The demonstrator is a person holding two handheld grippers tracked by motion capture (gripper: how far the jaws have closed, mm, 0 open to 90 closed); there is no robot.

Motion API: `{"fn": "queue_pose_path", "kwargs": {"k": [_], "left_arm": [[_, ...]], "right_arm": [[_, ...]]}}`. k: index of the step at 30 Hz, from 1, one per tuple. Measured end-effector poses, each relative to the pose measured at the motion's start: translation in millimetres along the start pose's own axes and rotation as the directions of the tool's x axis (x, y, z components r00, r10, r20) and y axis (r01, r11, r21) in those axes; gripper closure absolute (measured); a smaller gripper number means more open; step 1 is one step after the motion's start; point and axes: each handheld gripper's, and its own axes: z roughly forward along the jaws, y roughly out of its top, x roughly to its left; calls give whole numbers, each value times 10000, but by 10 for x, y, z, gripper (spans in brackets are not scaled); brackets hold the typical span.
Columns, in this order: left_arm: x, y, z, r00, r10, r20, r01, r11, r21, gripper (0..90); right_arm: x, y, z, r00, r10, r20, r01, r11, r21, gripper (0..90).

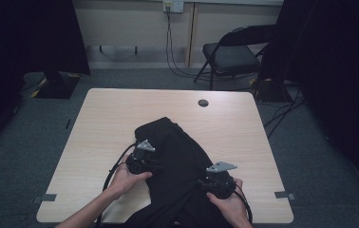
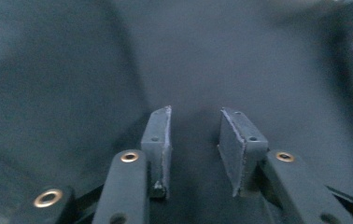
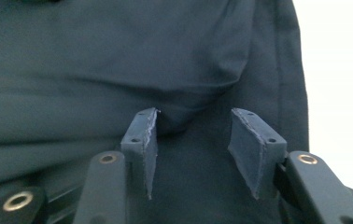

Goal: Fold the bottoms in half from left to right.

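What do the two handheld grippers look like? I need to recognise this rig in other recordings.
Both grippers are black. The left gripper and right gripper each carry a grey three-cornered plate on top and trail a black cable toward the person. Up close, each has two flat dark rubbery pads bolted onto black arms with brass-coloured rivets. The forearms are bare, with no sleeves in view.

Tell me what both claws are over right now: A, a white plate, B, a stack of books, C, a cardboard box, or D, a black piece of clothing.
D: in the high view the left claw and the right claw sit over a black garment spread on the table, and dark fabric lies under both sets of jaws.
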Motion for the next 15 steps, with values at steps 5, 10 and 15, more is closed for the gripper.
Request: {"fn": "queue_pose_path", "kwargs": {"k": [5, 10, 15], "left_arm": [[109, 41, 48, 9992, 9, -388, -20, 9996, -274, 704], [369, 124, 85, 9940, -492, -973, 437, 9973, -588, 759], [681, 233, 152, 9815, -836, -1720, 667, 9925, -1021, 745]], "right_arm": [[-8, 77, 168, 9994, -337, -46, 338, 9991, 258, 473], [-42, 274, 387, 9993, -359, -63, 359, 9993, -79, 473], [-73, 578, 693, 9988, -476, -99, 472, 9983, -352, 474]]}}
